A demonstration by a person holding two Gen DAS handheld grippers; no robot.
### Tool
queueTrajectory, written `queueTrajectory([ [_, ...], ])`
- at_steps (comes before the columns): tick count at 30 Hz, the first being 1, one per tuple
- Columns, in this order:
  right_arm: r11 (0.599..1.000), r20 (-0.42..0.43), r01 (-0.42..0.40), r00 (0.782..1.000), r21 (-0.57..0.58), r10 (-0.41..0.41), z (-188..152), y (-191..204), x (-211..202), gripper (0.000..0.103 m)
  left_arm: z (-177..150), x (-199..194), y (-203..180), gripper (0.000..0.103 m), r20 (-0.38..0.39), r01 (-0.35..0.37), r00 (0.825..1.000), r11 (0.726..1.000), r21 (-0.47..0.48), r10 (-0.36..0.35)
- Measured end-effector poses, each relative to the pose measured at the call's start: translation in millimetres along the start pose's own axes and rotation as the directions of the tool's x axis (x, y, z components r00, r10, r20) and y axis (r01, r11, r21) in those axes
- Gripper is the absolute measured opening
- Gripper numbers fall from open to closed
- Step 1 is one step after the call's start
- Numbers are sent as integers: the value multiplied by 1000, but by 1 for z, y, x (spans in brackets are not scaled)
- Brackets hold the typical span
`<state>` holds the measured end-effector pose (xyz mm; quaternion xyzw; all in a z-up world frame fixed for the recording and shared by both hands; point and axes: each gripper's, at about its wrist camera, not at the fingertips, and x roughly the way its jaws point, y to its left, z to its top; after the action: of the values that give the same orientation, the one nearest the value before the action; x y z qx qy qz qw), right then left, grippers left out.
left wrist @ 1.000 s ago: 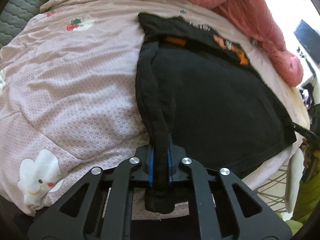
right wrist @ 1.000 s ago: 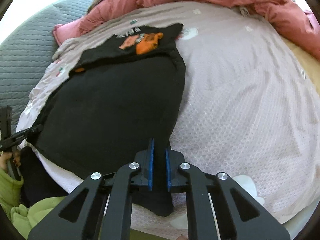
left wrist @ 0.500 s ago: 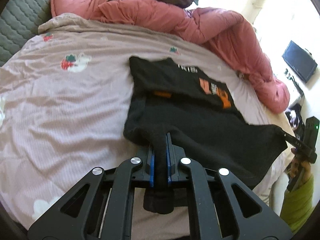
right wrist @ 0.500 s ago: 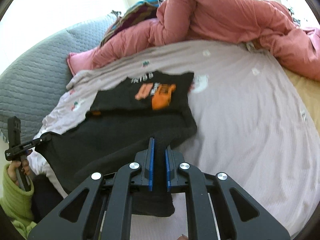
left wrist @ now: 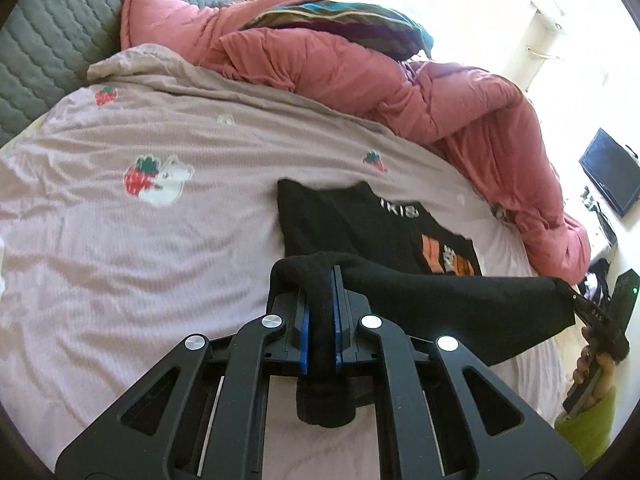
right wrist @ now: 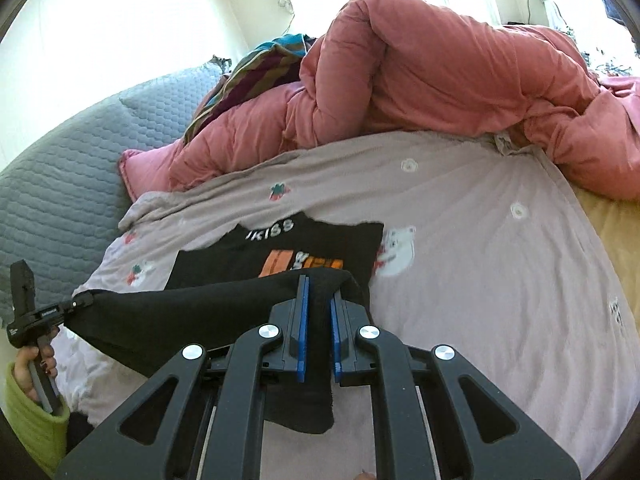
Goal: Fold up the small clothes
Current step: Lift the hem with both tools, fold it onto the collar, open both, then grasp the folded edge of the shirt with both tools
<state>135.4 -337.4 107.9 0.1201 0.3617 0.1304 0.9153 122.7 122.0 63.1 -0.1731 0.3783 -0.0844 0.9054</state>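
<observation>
A black T-shirt with an orange print and white letters lies on the pink bedsheet. Its near hem is lifted off the bed and stretched taut between both grippers. My left gripper is shut on the hem's left corner, a bunch of black cloth hanging out behind the blue pads. My right gripper is shut on the other corner of the black T-shirt. The raised hem hides the shirt's lower half. In the left wrist view the right gripper shows far right, held by a hand in a green sleeve.
A rumpled pink duvet and a striped cushion pile up along the bed's far side. A grey quilted headboard stands at the left. A dark screen sits at the far right. Yellow bedding shows at the right edge.
Both grippers have risen and moved forward over the shirt, carrying the hem up off the bed. The hem now hangs taut above the shirt's lower part, closer to the print.
</observation>
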Motion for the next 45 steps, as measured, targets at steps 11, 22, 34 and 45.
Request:
queueTrajectory([
  [11,997,-22,46,999,55,-44,28,-22,63,8,44,53,-6,3,27,-44,999,998,-36,45],
  [22,992,-101,115,989,60,-108,24,-35,122,8,43,119,9,3,-2,-146,989,988,-53,146],
  [34,972,-128,233,965,34,-227,13,-36,140,58,34,120,11,23,7,-127,992,992,15,126],
  [45,972,-56,174,981,-161,-185,-1,19,91,57,31,77,-11,34,97,-146,986,985,92,137],
])
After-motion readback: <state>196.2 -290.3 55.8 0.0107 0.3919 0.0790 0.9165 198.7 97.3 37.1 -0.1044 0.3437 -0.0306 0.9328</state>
